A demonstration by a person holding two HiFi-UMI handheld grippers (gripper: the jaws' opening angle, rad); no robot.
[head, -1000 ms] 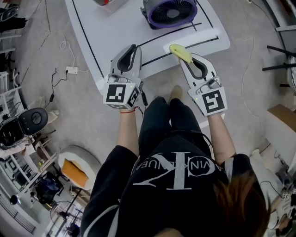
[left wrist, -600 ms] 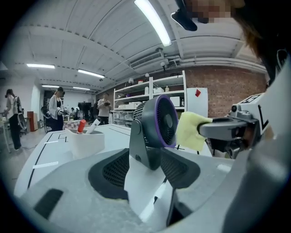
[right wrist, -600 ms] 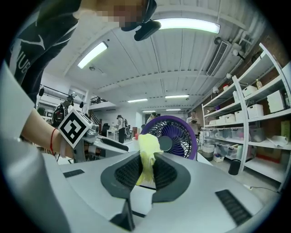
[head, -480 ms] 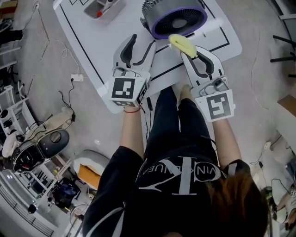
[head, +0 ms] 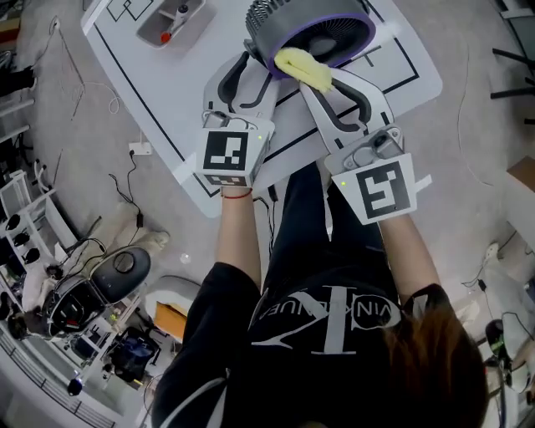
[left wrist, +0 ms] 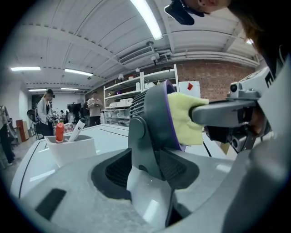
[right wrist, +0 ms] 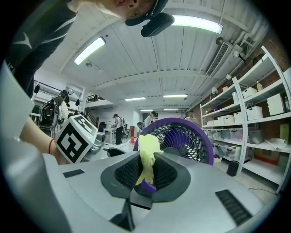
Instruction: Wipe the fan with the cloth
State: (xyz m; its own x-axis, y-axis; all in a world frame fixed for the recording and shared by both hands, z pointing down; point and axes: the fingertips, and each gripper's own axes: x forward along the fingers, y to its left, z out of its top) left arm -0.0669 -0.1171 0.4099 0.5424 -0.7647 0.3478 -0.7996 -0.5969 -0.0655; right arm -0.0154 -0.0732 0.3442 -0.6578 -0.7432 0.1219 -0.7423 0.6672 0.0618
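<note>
A grey fan with a purple rim stands on the white table. My left gripper is at the fan's left side. Its jaws are closing, and the fan's grey body fills the gap between the pads. My right gripper is shut on a yellow cloth, which lies against the near purple rim. In the right gripper view the cloth hangs pinched between the pads in front of the fan's grille. The left gripper view shows the cloth pressed to the rim.
A white tray with a red-capped item stands at the table's far left. Black lines mark the tabletop. A cable and plug lie on the floor left of the table. Cluttered equipment fills the lower left, and people stand by shelves in the background.
Both grippers moved forward to the fan. The left jaws went from shut to spread around the fan's side. The cloth in the right gripper travelled from the table's edge to the rim.
</note>
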